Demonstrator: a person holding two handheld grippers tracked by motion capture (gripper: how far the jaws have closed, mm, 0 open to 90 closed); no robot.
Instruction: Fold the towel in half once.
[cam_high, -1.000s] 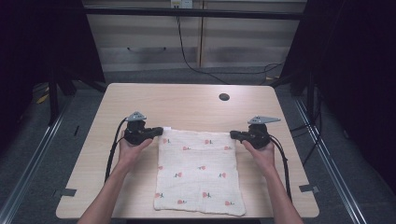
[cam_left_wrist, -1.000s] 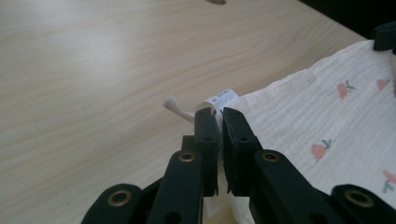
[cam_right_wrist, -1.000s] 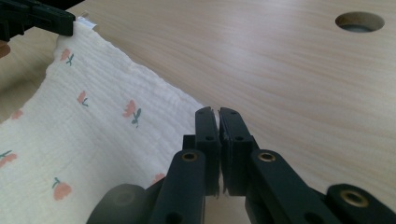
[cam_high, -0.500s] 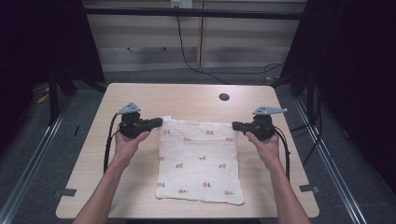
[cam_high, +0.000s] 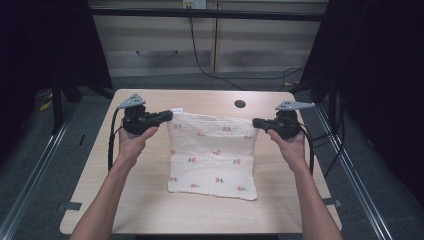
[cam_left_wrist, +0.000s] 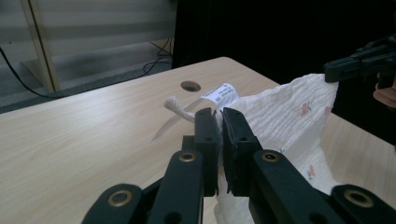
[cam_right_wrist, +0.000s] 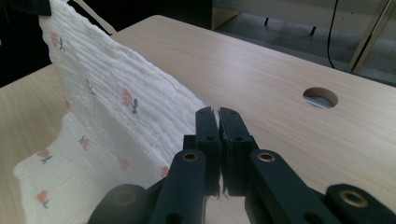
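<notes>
Dark curtains close off both sides of the room, and beyond the grippers a pale wall with a low cabinet front runs across the back, a black cable hanging down it to the grey floor (cam_high: 210, 80). Metal rails run along the floor on either side of the table.

Under the grippers stands the table (cam_high: 150, 210), a light wood top with rounded corners. A round hole (cam_high: 240, 104) is cut in it beyond the two grippers, nearer the right one.

Between the grippers hangs the cloth (cam_high: 212, 155), white and crinkled, printed with small pink flowers. Its far edge is lifted off the table and stretched from one gripper to the other; the near part lies flat on the wood toward the person. In the left gripper view a white label (cam_left_wrist: 220, 93) and a short loop stick out of the corner just past the jaws.

The left gripper (cam_high: 165, 116) has its jaws clamped on the cloth's far left corner, the fabric pinched between the pads. The right gripper (cam_high: 257, 122) has its jaws pressed together on the far right corner, the cloth running away from them to its left. Each is held level above the table in a hand, forearms reaching in from the near edge.
</notes>
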